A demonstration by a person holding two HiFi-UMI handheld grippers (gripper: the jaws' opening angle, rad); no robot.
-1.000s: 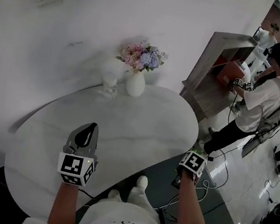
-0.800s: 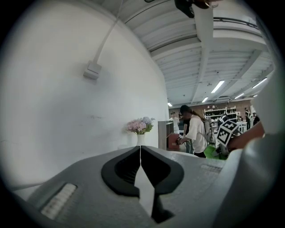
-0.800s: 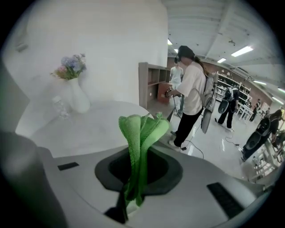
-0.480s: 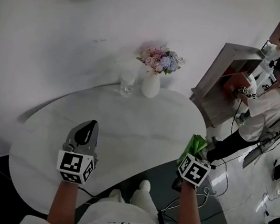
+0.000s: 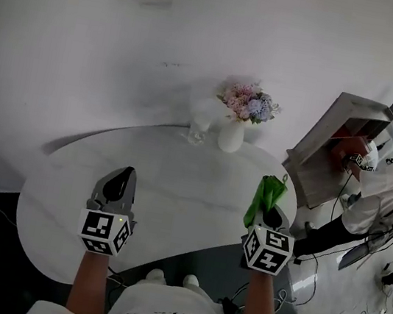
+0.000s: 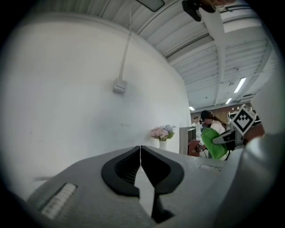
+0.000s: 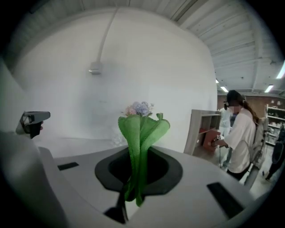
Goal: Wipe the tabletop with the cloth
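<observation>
A green cloth [image 5: 265,195] is pinched in my right gripper [image 5: 268,211], which hangs over the right edge of the white oval tabletop [image 5: 176,186]. In the right gripper view the folded cloth [image 7: 140,147] stands up from between the jaws of the right gripper [image 7: 133,187]. My left gripper [image 5: 118,186] is shut and empty above the near left part of the table. The left gripper view shows that left gripper [image 6: 140,153] with its jaws meeting and nothing held, and the green cloth [image 6: 213,142] off to the right.
A white vase of flowers [image 5: 237,118] and a clear glass [image 5: 199,126] stand at the table's far edge by the wall. A grey cabinet [image 5: 332,149] and people [image 5: 389,185] are to the right. Cables lie on the floor below.
My right gripper has come up from below the table's edge with the green cloth and now sits level with the tabletop. The head view has tilted up; the left gripper has stayed put.
</observation>
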